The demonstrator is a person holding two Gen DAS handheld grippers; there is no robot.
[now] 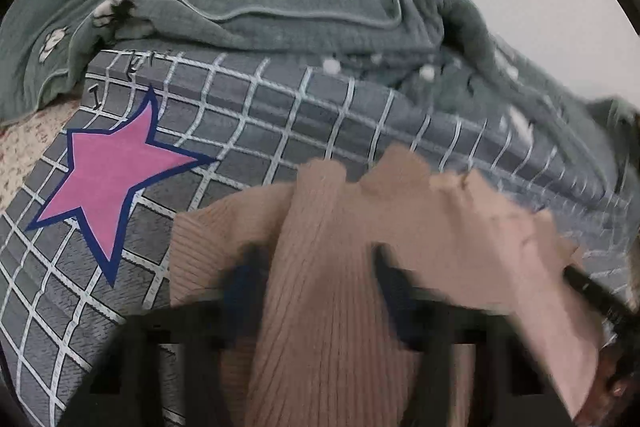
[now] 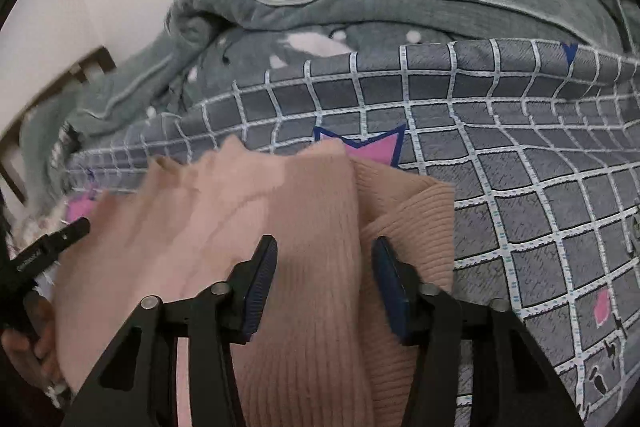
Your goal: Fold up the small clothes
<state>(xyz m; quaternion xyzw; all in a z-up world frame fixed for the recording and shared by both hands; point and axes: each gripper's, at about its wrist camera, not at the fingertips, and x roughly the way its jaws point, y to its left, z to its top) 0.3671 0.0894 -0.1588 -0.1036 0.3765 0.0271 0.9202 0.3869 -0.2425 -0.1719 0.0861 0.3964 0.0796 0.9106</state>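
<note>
A peach-pink ribbed knit sweater (image 1: 420,211) lies bunched on a grey checked bed cover (image 1: 280,115). In the blurred left wrist view, my left gripper (image 1: 316,279) is shut on a fold of the sweater that runs between its dark fingers. In the right wrist view, my right gripper (image 2: 324,267) grips another ribbed fold of the sweater (image 2: 208,211) between its blue pads (image 2: 262,267). The two grippers hold the garment side by side. Each one shows at the edge of the other's view, with a person's hand (image 2: 24,347) behind it.
The bed cover carries a large pink star (image 1: 108,179) with a dark blue outline. A thick grey-green blanket (image 1: 300,15) is heaped along the far side of the bed against a white wall. A dark wooden bed frame (image 2: 92,67) shows at the left.
</note>
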